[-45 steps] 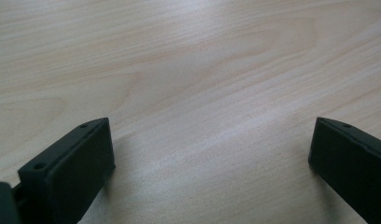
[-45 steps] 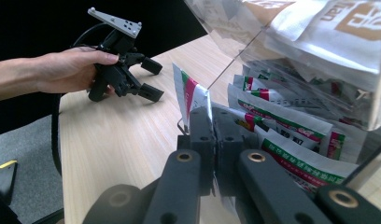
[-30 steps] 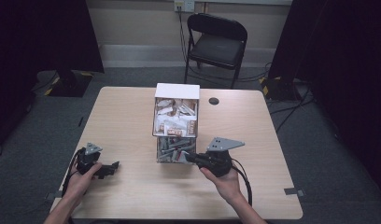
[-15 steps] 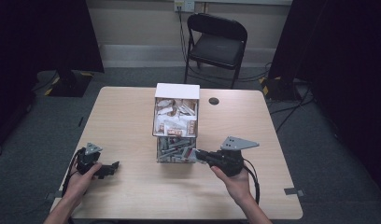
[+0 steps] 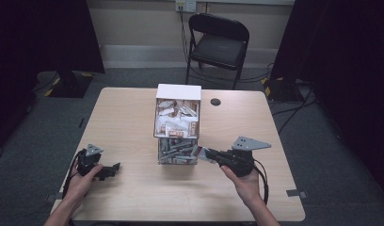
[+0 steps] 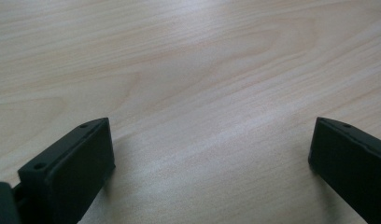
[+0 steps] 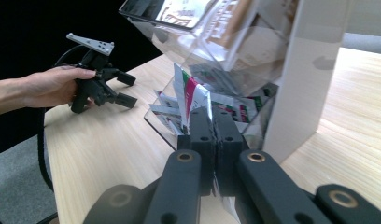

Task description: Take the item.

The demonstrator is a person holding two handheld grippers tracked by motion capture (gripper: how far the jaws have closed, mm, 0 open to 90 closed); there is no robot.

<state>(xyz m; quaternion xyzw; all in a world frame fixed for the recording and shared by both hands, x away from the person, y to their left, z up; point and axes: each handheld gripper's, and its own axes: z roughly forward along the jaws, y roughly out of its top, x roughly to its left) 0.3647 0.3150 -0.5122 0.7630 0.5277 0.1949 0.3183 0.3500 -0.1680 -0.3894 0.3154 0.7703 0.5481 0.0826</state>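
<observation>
Beside the clear dispenser (image 5: 178,125), at its lower right corner: right gripper (image 7: 211,122) clamped on a red-and-green packet (image 7: 194,99).

Pinched flat between the closed jaws, packet rising straight past the tips, long axis in line with the jaws, free end toward the dispenser's bottom tray. Well left of the dispenser, on the table (image 6: 202,70), left gripper (image 6: 212,154) held low, jaws spread wide, nothing between.
</observation>
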